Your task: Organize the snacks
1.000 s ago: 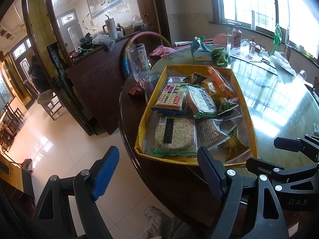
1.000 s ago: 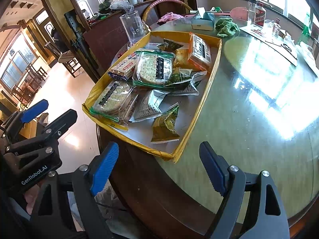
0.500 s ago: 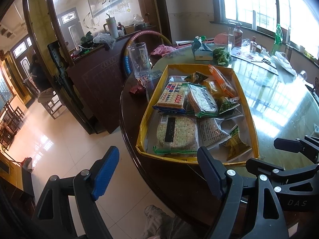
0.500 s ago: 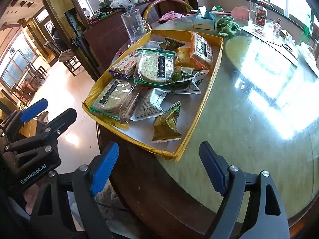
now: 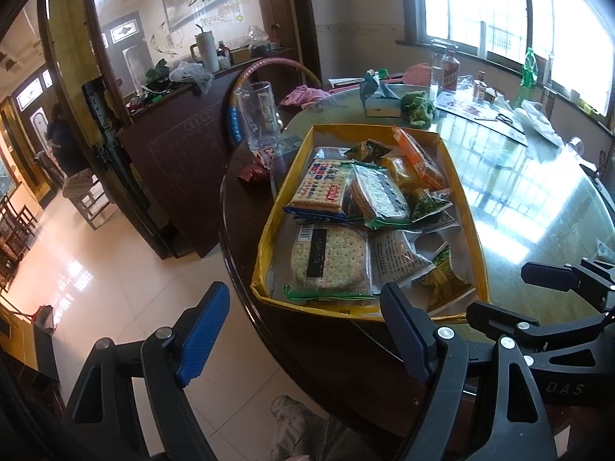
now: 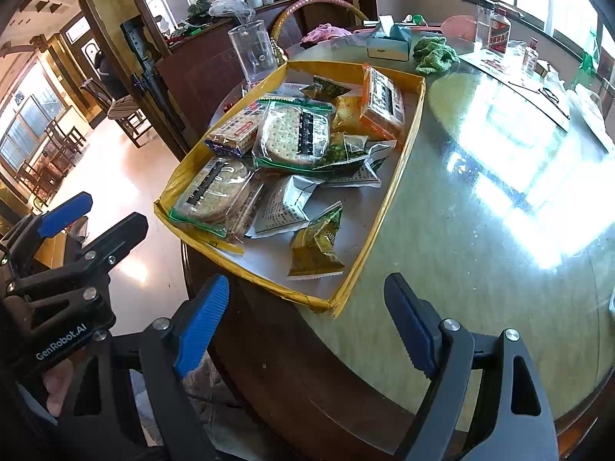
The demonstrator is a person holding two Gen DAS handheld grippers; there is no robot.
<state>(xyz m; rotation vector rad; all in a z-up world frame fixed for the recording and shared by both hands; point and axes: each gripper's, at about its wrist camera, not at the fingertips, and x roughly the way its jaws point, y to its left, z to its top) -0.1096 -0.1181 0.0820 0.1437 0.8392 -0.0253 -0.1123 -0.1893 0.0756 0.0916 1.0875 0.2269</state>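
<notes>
Your left hand-held gripper (image 5: 303, 330): jaws wide, empty, held off the desk (image 6: 480, 230) edge. Your right hand-held gripper (image 6: 307, 326): jaws wide, empty, just short of the yellow tray (image 6: 388, 199). Tray contents: round cracker packs (image 6: 215, 192), a blue-and-red biscuit pack (image 5: 319, 188), an orange pack (image 6: 384, 100), small green sachets (image 6: 317, 246). A clear cup (image 6: 251, 52) stands beside the tray's far corner.

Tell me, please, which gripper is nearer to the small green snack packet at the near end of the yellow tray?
Right, probably. The right gripper hangs open just before the tray's near corner, facing the green packet. The left gripper is open too, off the table edge beside the round crackers.
</notes>
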